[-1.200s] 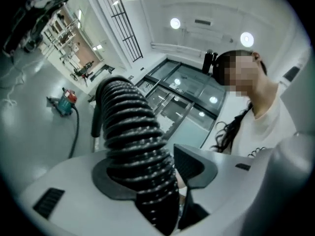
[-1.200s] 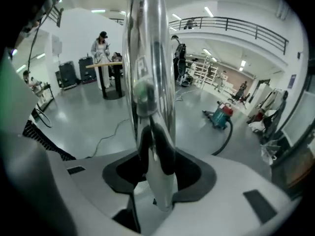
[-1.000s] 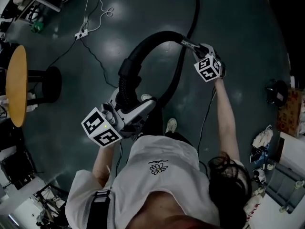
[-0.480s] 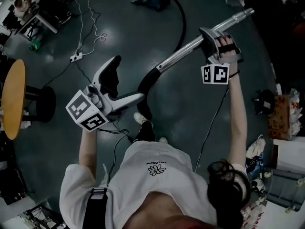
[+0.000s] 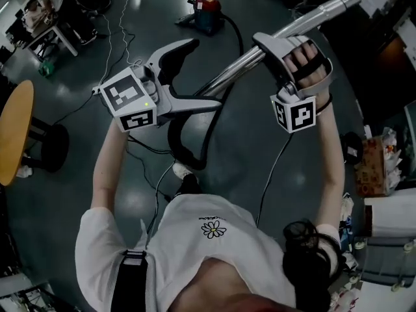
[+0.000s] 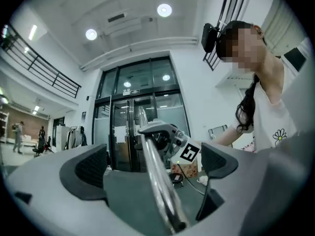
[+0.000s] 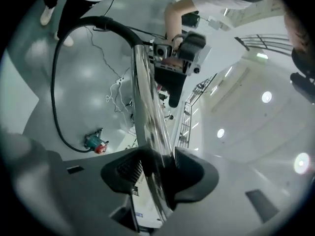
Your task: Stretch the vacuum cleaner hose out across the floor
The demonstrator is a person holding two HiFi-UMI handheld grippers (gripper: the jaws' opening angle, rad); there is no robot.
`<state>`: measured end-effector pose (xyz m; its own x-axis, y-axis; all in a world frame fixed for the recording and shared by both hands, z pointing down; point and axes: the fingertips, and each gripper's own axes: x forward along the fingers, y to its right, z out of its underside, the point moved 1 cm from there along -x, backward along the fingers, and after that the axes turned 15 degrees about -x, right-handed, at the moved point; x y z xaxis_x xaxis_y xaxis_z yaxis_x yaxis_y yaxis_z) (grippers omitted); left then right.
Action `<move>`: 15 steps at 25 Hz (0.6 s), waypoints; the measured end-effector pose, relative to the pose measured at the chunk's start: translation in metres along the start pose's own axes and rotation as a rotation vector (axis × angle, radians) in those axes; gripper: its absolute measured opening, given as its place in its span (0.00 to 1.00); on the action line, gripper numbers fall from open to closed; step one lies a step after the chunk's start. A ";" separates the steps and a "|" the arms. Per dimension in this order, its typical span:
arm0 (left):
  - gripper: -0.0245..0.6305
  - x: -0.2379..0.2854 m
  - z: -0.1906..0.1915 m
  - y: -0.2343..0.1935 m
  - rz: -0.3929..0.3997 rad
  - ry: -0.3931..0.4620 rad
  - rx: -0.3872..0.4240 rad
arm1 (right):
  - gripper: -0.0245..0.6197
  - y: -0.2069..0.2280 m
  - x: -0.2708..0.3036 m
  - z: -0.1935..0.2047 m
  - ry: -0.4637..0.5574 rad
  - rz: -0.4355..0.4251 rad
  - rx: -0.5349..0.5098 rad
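Dark glossy floor (image 5: 71, 70), open hall, glass doors in the background of the left gripper view.

Vacuum cleaner canister (image 5: 207, 13), red and teal, stands on the floor well ahead of me. It also shows small in the right gripper view (image 7: 94, 144).

Black hose (image 5: 190, 149): it runs from the canister towards me, hangs in a loop just in front of my shoes, then rises into the metal wand (image 5: 237, 69). Most of the loop is off the floor and not laid out straight. In the right gripper view the hose (image 7: 61, 58) sweeps in a wide arc down to the canister.

Right gripper (image 5: 265, 49): jaws clamped on the wand, with both pads pressed against the tube (image 7: 160, 173). The wand is held raised and slanting, its free end up to the right.

Left gripper (image 5: 198, 75): jaws have just been opening and stand wide apart. The wand passes between them (image 6: 156, 168), but neither pad touches it.

Containers: one cardboard box (image 5: 372, 168) on the floor at the right edge; I cannot make out its contents.

Round wooden tabletop (image 5: 13, 132) at far left, well apart from the hose.
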<state>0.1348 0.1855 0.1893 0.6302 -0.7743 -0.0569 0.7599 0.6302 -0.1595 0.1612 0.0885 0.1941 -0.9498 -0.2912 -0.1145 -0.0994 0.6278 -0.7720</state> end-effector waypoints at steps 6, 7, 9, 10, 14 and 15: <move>0.92 0.027 0.049 0.060 0.180 -0.179 -0.155 | 0.34 0.044 -0.056 -0.061 0.134 0.123 -0.093; 0.91 0.032 0.064 0.077 0.241 -0.240 -0.193 | 0.34 0.049 -0.065 -0.072 0.157 0.142 -0.106; 0.91 0.041 0.090 0.116 0.404 -0.367 -0.288 | 0.34 0.056 -0.083 -0.090 0.207 0.174 -0.138; 0.91 0.044 0.100 0.138 0.491 -0.413 -0.347 | 0.34 0.057 -0.091 -0.098 0.236 0.186 -0.155; 0.90 0.041 0.126 0.188 0.647 -0.403 -0.566 | 0.34 0.049 -0.113 -0.130 0.362 0.201 -0.186; 0.90 0.040 0.129 0.190 0.653 -0.367 -0.632 | 0.34 0.046 -0.116 -0.137 0.385 0.196 -0.190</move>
<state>0.3250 0.2815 0.2838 0.9881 -0.1510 -0.0284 0.0863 0.6985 -0.7103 0.2262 0.2506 0.2577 -0.9934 0.1129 0.0211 0.0748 0.7756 -0.6268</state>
